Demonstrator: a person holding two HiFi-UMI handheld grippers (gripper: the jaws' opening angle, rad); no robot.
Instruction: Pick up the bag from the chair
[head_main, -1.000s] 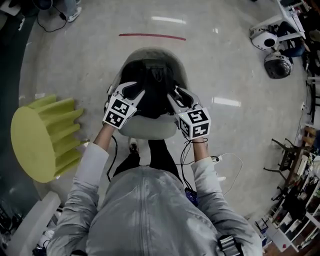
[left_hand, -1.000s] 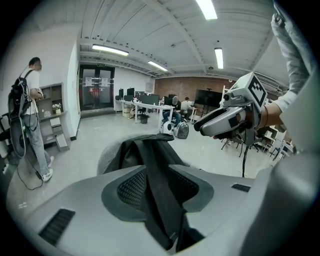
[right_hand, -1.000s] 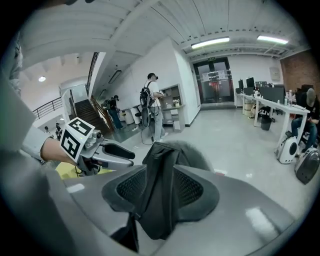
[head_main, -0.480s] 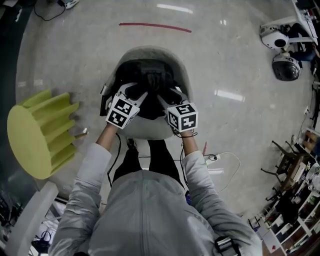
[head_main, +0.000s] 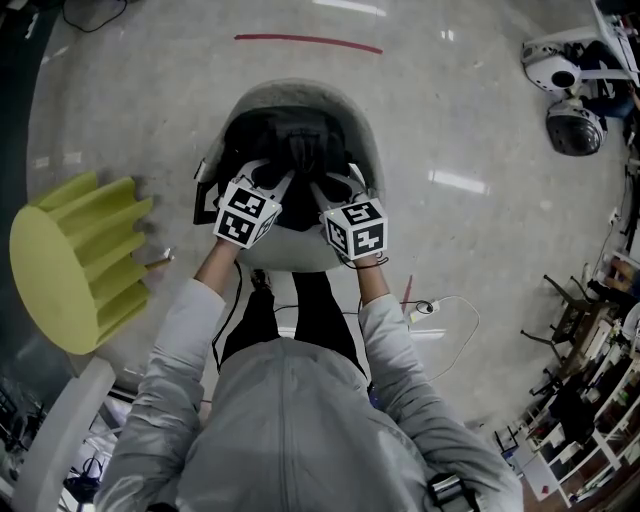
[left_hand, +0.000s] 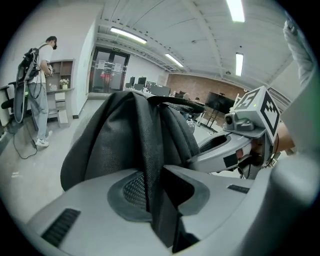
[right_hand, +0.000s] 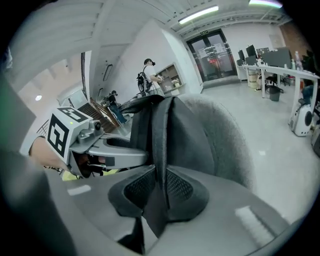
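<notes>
A black bag (head_main: 291, 150) sits upright in the seat of a grey shell chair (head_main: 297, 95). Both grippers reach into the seat from the front. My left gripper (head_main: 274, 182) has just been closing, and its pads pinch one black strap (left_hand: 150, 165) of the bag (left_hand: 115, 140). My right gripper (head_main: 322, 186) has also just been closing, with its pads pressed on the other strap (right_hand: 159, 150). Each gripper shows in the other's view: the right gripper (left_hand: 235, 145) and the left gripper (right_hand: 107, 150). The chair's back (right_hand: 220, 135) rises behind the bag.
A yellow-green stool (head_main: 70, 270) lies to the chair's left. A white cable (head_main: 445, 310) runs over the floor to the right. Two round machines (head_main: 565, 95) stand at top right, shelves at bottom right. A person (left_hand: 37, 90) stands far off by a wall.
Both grippers have sunk toward the bag and drawn closer together. Their jaws, wide open before, now grip the bag's two straps.
</notes>
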